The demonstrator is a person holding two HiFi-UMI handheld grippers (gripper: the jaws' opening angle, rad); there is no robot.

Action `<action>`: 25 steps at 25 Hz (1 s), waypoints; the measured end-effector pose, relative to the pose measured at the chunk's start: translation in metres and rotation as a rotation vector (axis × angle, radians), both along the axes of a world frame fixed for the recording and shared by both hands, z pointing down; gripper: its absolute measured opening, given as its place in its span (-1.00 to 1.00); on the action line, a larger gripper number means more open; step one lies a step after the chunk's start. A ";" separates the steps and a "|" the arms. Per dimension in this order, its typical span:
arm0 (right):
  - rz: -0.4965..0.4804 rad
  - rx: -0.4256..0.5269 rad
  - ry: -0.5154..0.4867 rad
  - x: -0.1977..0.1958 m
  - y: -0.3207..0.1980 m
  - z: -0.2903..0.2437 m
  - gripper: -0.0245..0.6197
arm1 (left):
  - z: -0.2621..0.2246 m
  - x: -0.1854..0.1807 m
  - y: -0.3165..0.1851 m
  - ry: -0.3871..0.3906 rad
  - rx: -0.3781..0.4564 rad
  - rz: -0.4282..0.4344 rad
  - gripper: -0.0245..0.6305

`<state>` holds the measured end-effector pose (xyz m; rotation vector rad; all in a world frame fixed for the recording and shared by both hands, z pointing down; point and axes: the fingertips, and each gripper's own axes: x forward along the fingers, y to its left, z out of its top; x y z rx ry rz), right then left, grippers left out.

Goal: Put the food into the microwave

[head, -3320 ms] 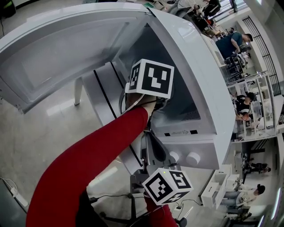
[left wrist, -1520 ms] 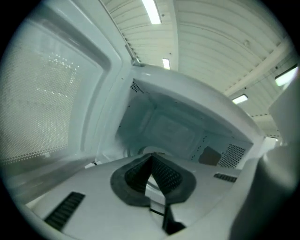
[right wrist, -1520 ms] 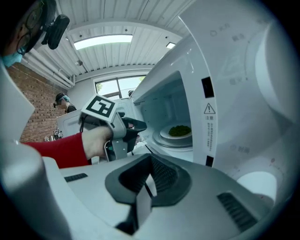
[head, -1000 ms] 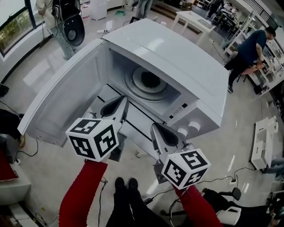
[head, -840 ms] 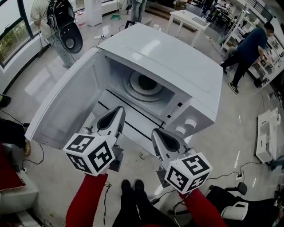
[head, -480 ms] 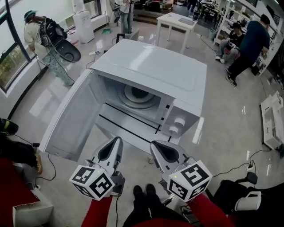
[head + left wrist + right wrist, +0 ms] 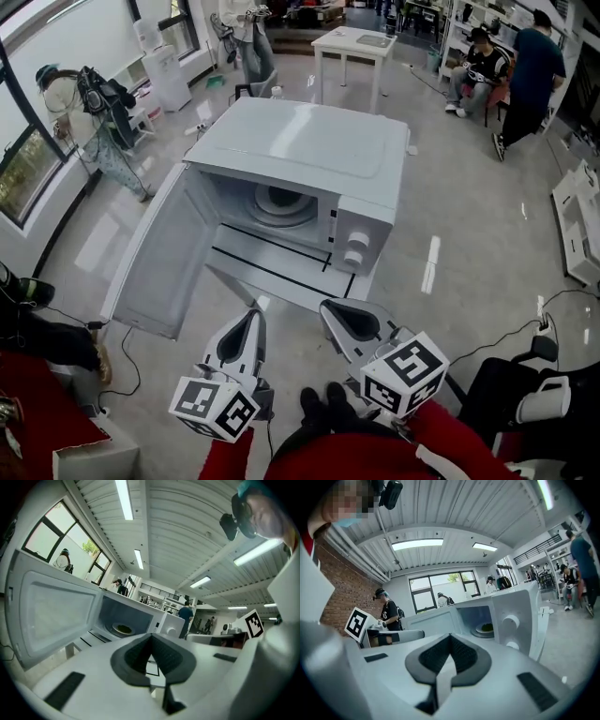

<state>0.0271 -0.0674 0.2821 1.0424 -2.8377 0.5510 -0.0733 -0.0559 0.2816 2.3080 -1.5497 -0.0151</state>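
**Item:** white box microwave oven (image 7: 309, 150), hinged door (image 7: 155, 248) swung open, standing toward the far edge of a white table top (image 7: 281, 279).
**Contents:** pale plate of dark green food (image 7: 123, 629), centred on the cavity floor.
**Change:** left gripper (image 7: 253, 314), lately reaching into the cavity, is now drawn back past the table's near edge, beside right gripper (image 7: 330, 307). Both have jaws pressed together, empty.
**Reading:** food appears delivered; door not yet closed.
**Relation:** food lies well ahead of both grippers.
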 end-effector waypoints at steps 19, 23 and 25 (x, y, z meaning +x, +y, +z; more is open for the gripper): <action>0.010 0.029 0.022 0.028 0.023 0.009 -0.89 | -0.007 0.019 0.032 -0.079 0.055 -0.009 -0.90; 0.009 0.040 0.033 0.030 0.023 0.009 -0.89 | -0.008 0.018 0.034 -0.072 0.057 -0.015 -0.90; 0.009 0.044 0.039 0.029 0.023 0.010 -0.89 | -0.007 0.018 0.034 -0.070 0.058 -0.017 -0.90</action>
